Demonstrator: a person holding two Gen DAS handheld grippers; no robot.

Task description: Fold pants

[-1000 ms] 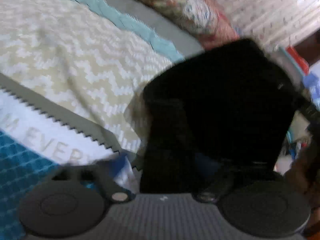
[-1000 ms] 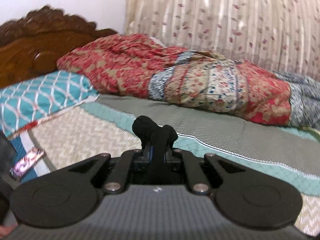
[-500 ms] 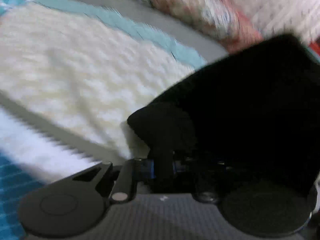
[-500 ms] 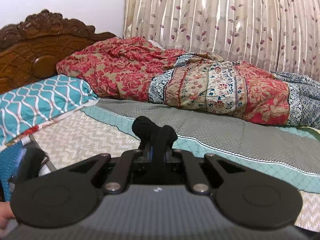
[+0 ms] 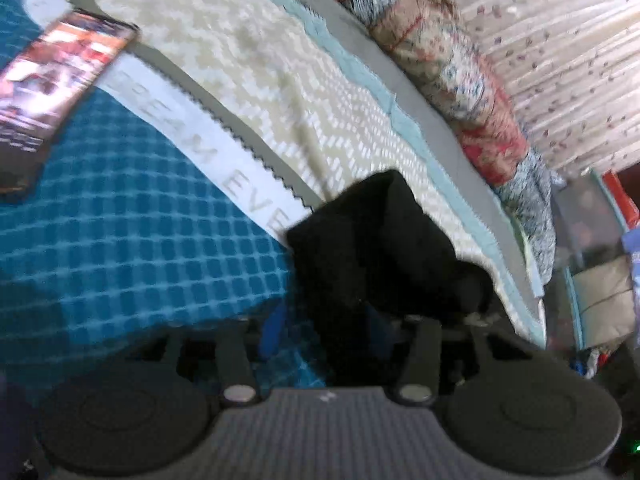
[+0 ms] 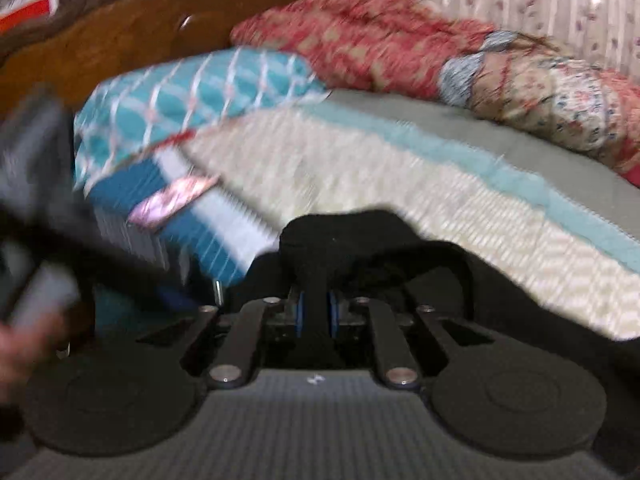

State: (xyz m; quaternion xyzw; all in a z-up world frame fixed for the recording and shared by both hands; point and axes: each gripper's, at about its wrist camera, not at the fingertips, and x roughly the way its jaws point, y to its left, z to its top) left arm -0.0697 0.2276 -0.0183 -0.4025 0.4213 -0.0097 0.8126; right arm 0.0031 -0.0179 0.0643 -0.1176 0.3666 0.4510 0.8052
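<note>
The black pants [image 5: 372,248] lie bunched on the bed's patterned cover [image 5: 120,240]. In the left wrist view my left gripper [image 5: 324,328] straddles a fold of them. Its jaws are opening; the left blue pad [image 5: 272,332] stands clear of the cloth. In the right wrist view the pants [image 6: 344,240] bulge over my right gripper [image 6: 316,312]. A narrow strip of black cloth is still pinched between its blue pads [image 6: 300,314], and its jaws are starting to open. Both views are blurred by motion.
A phone [image 5: 60,76] lies on the cover to the left, also seen as the phone [image 6: 172,200]. A teal pillow [image 6: 192,96], a red patterned quilt [image 6: 380,40] and a wooden headboard [image 6: 140,28] lie beyond. The other gripper's body [image 6: 36,184] and a hand [image 6: 24,344] show at left.
My left gripper closed on the pants, then shifted sideways and parted its jaws; the phone came into its view. My right gripper sank toward the bed with the cloth, pads slightly wider.
</note>
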